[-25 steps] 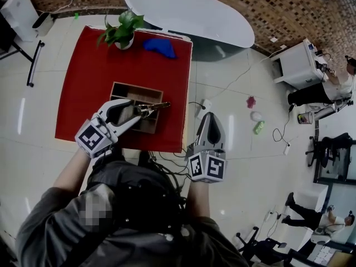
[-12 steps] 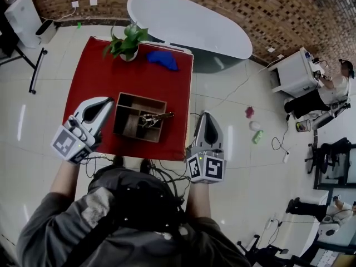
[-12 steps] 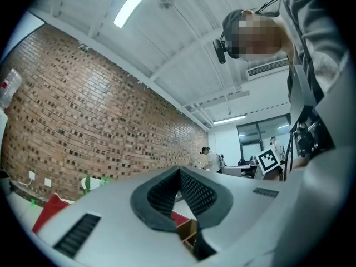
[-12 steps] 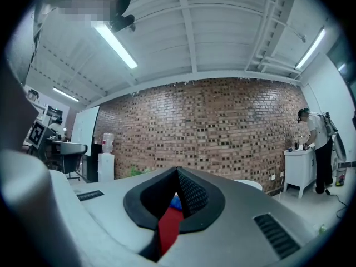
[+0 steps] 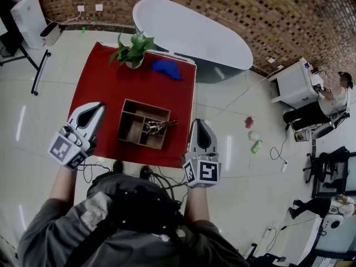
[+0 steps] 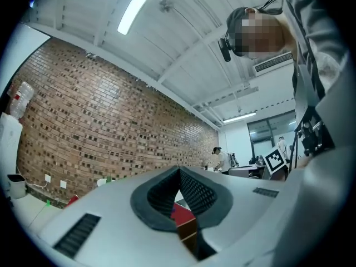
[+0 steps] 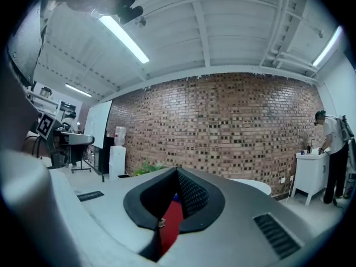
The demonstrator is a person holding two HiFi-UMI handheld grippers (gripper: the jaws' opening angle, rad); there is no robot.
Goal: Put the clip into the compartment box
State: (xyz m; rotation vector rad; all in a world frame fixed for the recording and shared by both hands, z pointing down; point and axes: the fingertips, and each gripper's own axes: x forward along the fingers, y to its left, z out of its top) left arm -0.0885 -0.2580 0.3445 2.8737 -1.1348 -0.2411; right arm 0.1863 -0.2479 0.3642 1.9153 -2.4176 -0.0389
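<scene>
We are holding the left gripper (image 5: 98,106) and right gripper (image 5: 199,122) shut and empty at lower frame, the clip (image 5: 158,127) overhanging the compartment box (image 5: 146,104) rim, where a bump risks spilling it

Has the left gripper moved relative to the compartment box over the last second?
Yes: the left gripper was over the compartment box and now sits clear to its left, with the clip left inside.

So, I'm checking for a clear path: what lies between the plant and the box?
Nothing. The head view shows only bare red tabletop between the plant and the box.
</scene>
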